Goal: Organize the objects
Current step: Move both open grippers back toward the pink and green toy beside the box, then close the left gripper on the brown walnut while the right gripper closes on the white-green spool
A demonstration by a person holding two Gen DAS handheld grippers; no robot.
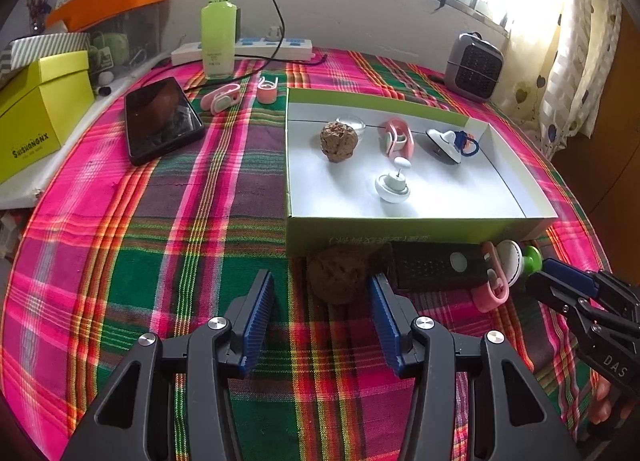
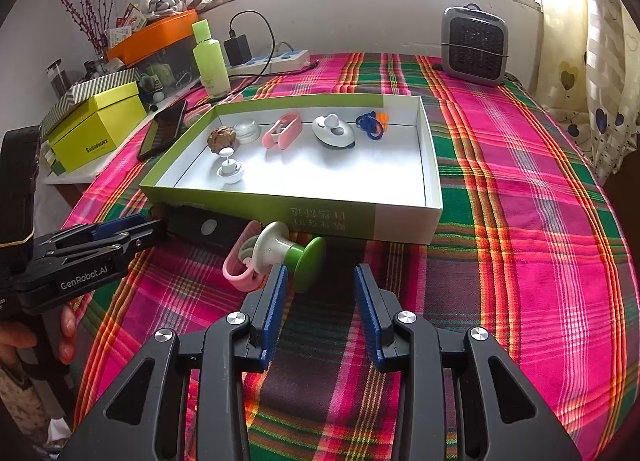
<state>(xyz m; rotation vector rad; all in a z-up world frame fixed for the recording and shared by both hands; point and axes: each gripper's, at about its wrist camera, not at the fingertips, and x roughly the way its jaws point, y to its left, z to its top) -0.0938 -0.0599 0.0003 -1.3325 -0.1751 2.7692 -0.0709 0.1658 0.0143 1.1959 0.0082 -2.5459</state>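
Left gripper (image 1: 320, 293) is spread around nothing, its blue pads flanking a brown nut (image 1: 338, 275) just outside the box (image 1: 400, 233), likely lined up for a grab; right gripper (image 2: 320, 285) hangs spread and unloaded near the green-and-white knob (image 2: 292, 251)

A woven plaid tablecloth (image 1: 200, 261) covers the table, matt and ribbed. The shallow cardboard box (image 2: 400, 221) has a smooth white inside, and the phone (image 1: 162, 119) near the table's left edge shows glossy black glass. A rough brown nut (image 1: 336, 141) lies among smooth plastic pieces, and both grippers' blue pads (image 2: 276, 301) are ridged.
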